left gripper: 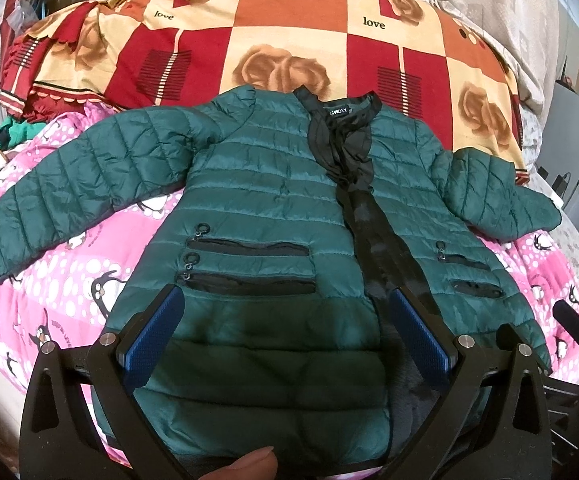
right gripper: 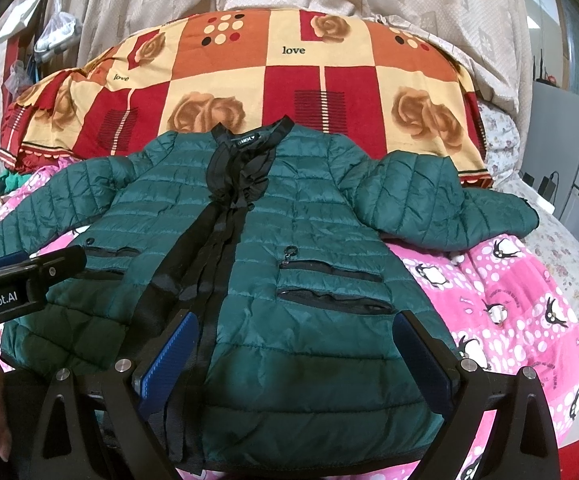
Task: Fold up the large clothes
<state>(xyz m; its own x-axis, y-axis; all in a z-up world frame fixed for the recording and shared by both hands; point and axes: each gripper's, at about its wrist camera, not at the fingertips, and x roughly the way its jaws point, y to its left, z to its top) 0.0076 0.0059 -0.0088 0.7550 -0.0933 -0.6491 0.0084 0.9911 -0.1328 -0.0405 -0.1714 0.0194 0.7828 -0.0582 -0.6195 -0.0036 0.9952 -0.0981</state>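
A dark green quilted jacket point(left gripper: 257, 208) lies spread flat, front up, on a pink penguin-print blanket, collar away from me and both sleeves out to the sides. Its black front placket runs down the middle. My left gripper point(left gripper: 285, 304) is open and empty, hovering over the jacket's lower left panel below the zip pockets. My right gripper point(right gripper: 295, 332) is open and empty over the lower right panel of the jacket point(right gripper: 289, 232). The left gripper also shows at the left edge of the right wrist view point(right gripper: 29, 264).
The pink penguin blanket point(left gripper: 49, 292) covers the bed. A red, orange and cream rose-print quilt point(left gripper: 289, 32) is heaped behind the collar. Beige bedding lies beyond it. Clutter sits at the far left, and grey cabinets point(right gripper: 569, 120) stand at the right.
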